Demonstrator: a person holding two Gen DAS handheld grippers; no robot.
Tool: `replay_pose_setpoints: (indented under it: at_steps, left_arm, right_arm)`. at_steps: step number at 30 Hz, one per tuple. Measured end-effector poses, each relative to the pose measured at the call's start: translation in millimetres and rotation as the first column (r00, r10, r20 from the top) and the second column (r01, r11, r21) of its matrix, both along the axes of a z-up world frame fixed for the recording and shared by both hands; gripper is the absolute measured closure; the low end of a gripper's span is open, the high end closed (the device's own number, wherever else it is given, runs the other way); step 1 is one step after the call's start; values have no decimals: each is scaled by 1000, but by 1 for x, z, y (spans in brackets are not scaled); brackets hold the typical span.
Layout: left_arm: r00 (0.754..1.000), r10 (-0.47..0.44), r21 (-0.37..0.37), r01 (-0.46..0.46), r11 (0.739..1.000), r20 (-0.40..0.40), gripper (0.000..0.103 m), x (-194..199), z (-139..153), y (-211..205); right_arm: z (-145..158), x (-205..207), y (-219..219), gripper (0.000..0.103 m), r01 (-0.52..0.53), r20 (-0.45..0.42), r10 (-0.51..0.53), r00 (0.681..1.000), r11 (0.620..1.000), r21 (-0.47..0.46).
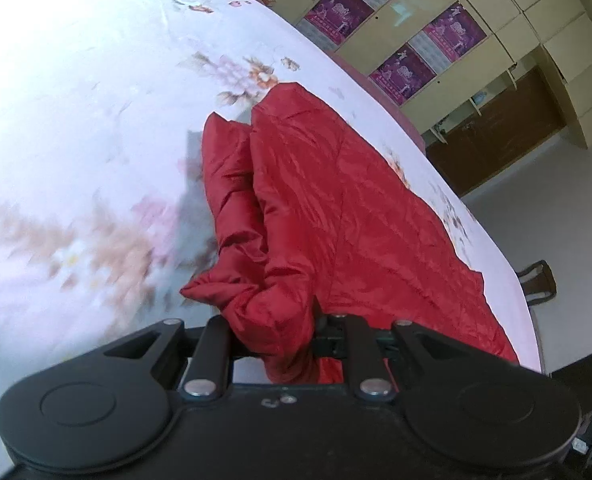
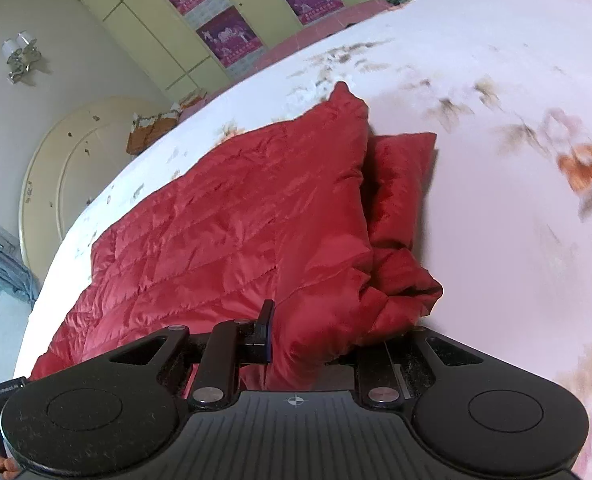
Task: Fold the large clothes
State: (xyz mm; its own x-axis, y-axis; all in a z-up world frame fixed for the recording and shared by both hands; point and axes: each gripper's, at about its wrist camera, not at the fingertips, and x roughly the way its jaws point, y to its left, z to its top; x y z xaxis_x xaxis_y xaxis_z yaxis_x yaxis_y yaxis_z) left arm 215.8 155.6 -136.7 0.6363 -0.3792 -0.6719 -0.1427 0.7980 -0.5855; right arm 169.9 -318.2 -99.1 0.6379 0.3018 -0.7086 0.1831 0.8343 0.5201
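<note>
Left wrist: red jacket (image 1: pixel 336 200) bunched between the closed jaws.

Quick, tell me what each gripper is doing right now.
Left gripper: shut on the red jacket.
Right gripper: shut on the red jacket too.

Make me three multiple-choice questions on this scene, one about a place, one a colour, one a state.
1. Where does the jacket lie?
A. on the floral bedsheet
B. on the floor
C. in a wardrobe

2. What colour is the jacket?
A. blue
B. red
C. green

3. What is the left gripper doing?
A. hanging open above the bed
B. shut on the jacket
C. holding a hanger

Answers:
1 A, the sheet shows all around the jacket.
2 B, its quilted fabric is red in both views.
3 B, red fabric is bunched between its fingers; the right gripper grips it likewise.
</note>
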Motion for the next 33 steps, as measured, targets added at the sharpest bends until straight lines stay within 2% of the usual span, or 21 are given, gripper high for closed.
replay_pose_setpoints:
  at_steps: [5, 8, 10, 11, 12, 14, 15, 16, 18, 22, 26, 28, 31, 33]
  left_arm:
    - [1000, 8, -7, -8, 1000, -1, 87, -14, -3, 3]
    - [1000, -1, 16, 1, 1000, -4, 82, -18, -6, 1]
    - [1000, -13, 58, 13, 998, -7, 73, -10, -5, -2]
    - [1000, -13, 81, 13, 997, -1, 71, -11, -6, -2]
    - [1000, -19, 113, 18, 993, 8, 69, -9, -4, -4]
    - [999, -28, 153, 24, 988, 25, 65, -10, 1, -8]
    - [999, -21, 175, 15, 984, 32, 57, -10, 3, -8]
    - [999, -8, 195, 1, 981, 36, 45, -11, 5, -8]
    - [998, 34, 229, -47, 972, 57, 30, -22, 7, -4]
    - [996, 68, 212, -77, 974, 50, 29, -24, 10, 7]
    - [995, 90, 180, -96, 979, 38, 29, -30, 10, 10]
    - [993, 96, 211, -107, 972, 63, 31, -36, 14, 7]
    - [984, 94, 291, -136, 947, 154, 35, -48, 23, 6]
    - [982, 70, 300, -121, 946, 175, 36, -48, 28, 4]
  right_arm:
    - [-3, -8, -1, 83, 11, -11, -11, 1000, 1000, 18]
    - [-5, -12, -1, 83, 16, -21, -15, 1000, 1000, 22]
    - [-6, -4, -5, 72, 33, -28, -33, 999, 999, 22]
    - [-4, -1, -5, 55, 50, -29, -50, 998, 999, 0]
    - [-3, 1, -5, 44, 61, -20, -62, 998, 998, -29]
    - [7, -1, -8, 39, 82, 17, -81, 997, 994, -78]
    - [11, -4, -9, 39, 93, 33, -90, 995, 990, -103]
    - [15, -6, -11, 39, 103, 45, -98, 994, 986, -128]
    - [23, -9, -14, 39, 122, 73, -110, 991, 977, -174]
    - [41, -6, -9, 39, 122, 145, -86, 986, 957, -262]
    - [56, -5, 15, 39, 46, 195, 18, 981, 946, -320]
    - [57, 1, 32, 39, -17, 201, 91, 975, 939, -344]
    - [52, 16, 63, 39, -110, 192, 191, 963, 923, -369]
    - [45, 24, 83, 39, -160, 189, 247, 950, 909, -384]
